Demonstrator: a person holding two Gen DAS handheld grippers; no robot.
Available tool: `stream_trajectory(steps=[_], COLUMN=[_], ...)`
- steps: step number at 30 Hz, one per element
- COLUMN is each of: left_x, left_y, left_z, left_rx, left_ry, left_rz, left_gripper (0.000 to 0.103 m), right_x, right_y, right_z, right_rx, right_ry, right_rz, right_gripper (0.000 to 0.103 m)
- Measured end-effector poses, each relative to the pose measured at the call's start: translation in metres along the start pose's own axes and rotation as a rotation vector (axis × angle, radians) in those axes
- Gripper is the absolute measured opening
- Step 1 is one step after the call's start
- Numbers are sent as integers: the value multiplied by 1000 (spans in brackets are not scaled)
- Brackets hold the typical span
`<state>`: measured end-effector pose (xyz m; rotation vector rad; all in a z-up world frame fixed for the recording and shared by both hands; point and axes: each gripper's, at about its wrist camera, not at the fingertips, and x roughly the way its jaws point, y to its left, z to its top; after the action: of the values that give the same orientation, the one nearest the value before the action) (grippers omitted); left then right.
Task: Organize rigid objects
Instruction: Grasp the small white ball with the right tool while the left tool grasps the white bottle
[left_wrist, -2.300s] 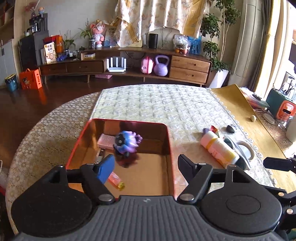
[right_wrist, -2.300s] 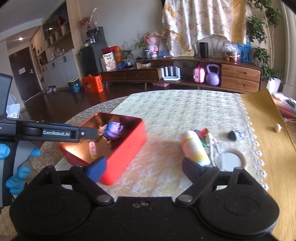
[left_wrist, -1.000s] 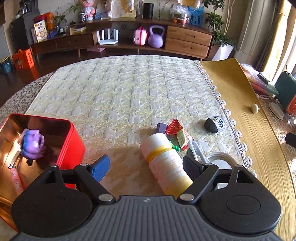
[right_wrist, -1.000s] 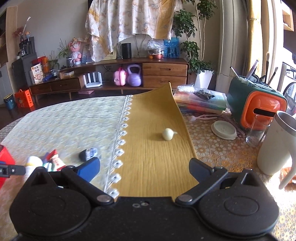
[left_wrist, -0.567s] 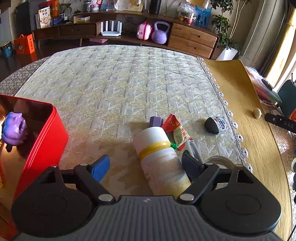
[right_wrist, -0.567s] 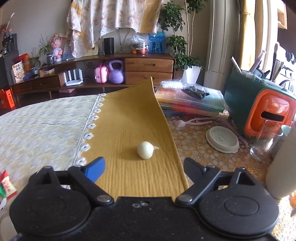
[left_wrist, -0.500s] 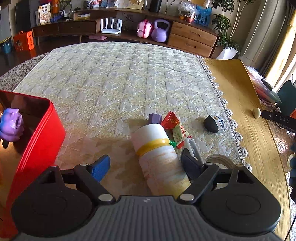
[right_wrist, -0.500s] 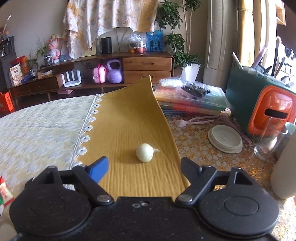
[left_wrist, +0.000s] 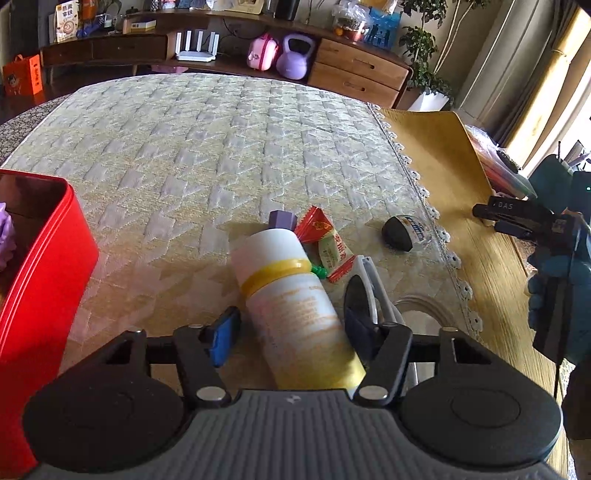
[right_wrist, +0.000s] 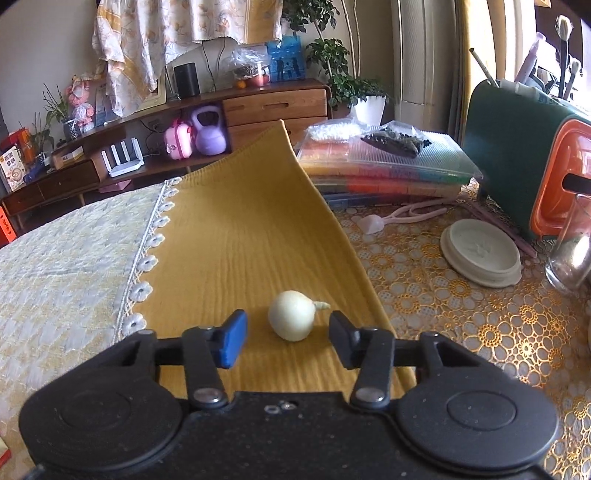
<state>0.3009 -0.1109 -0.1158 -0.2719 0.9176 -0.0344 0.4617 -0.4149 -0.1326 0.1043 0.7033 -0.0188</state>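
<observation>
White and banded in yellow, the bottle (left_wrist: 291, 295) lies on the table between our closing left tool (left_wrist: 291, 328), not yet gripped. Right of the bottle, our right tool (right_wrist: 288, 338) closes around a pale bulb (right_wrist: 291, 319) on the mustard cloth (right_wrist: 240, 240), untouched.

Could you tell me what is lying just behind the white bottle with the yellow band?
Behind the white bottle a purple block shows at its top end, with a red and cream snack packet beside it. The bottle covers the block's lower part, so how much lies behind is unclear.
</observation>
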Motion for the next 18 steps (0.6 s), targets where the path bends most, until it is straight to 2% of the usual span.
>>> stream_trajectory(steps=[3,6,13,18], left_x=[-1,-1,-4,-11], left_y=[1,4,7,14], left_z=[-1,-1,-2,-5], left_rx=[-14,-25,-32,-49], left_ry=[2,2,13,25], left_rz=[-13,-26,-26,-19], left_gripper=[54,54,53,53], right_x=[0,-1,-16,-44], right_y=[1,1,-1,1], right_z=[-2,-2,-5,-12], right_rx=[-7,-22,-25,-18], right_ry=[-13,-16,-24,-33], right_rz=[-18,-25,-7,50], right_gripper=[39,26,26,26])
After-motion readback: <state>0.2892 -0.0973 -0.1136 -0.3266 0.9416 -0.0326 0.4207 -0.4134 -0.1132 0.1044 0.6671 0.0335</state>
